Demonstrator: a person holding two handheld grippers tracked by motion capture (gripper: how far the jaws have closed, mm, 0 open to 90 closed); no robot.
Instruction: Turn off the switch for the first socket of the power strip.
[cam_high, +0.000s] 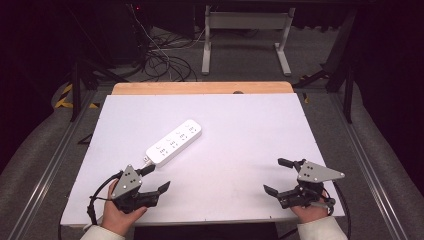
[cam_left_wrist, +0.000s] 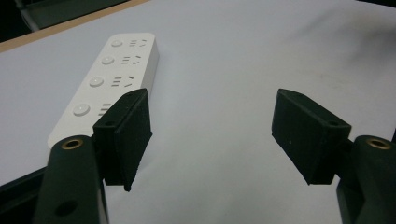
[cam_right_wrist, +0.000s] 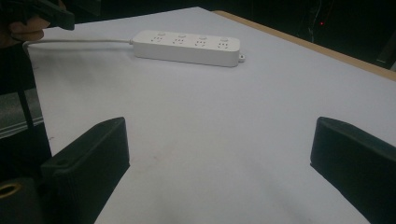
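A white power strip (cam_high: 174, 142) with several sockets and buttons lies diagonally on the white tabletop (cam_high: 240, 130), left of centre. Its white cable runs off toward the lower left. My left gripper (cam_high: 155, 179) rests near the front left edge, just below the strip's near end, jaws open and empty. In the left gripper view the power strip (cam_left_wrist: 114, 79) lies just beyond the left jaw, with the left gripper (cam_left_wrist: 219, 135) spread wide. My right gripper (cam_high: 279, 176) sits at the front right, open and empty. The right gripper view shows the power strip (cam_right_wrist: 187, 46) far ahead and the right gripper (cam_right_wrist: 219, 154) wide apart.
The white tabletop has a wooden strip (cam_high: 200, 88) along its far edge. Beyond it stand a white metal frame (cam_high: 245, 30) and tangled cables (cam_high: 160, 60) on the floor. Metal rails (cam_high: 45, 170) run along both sides of the table.
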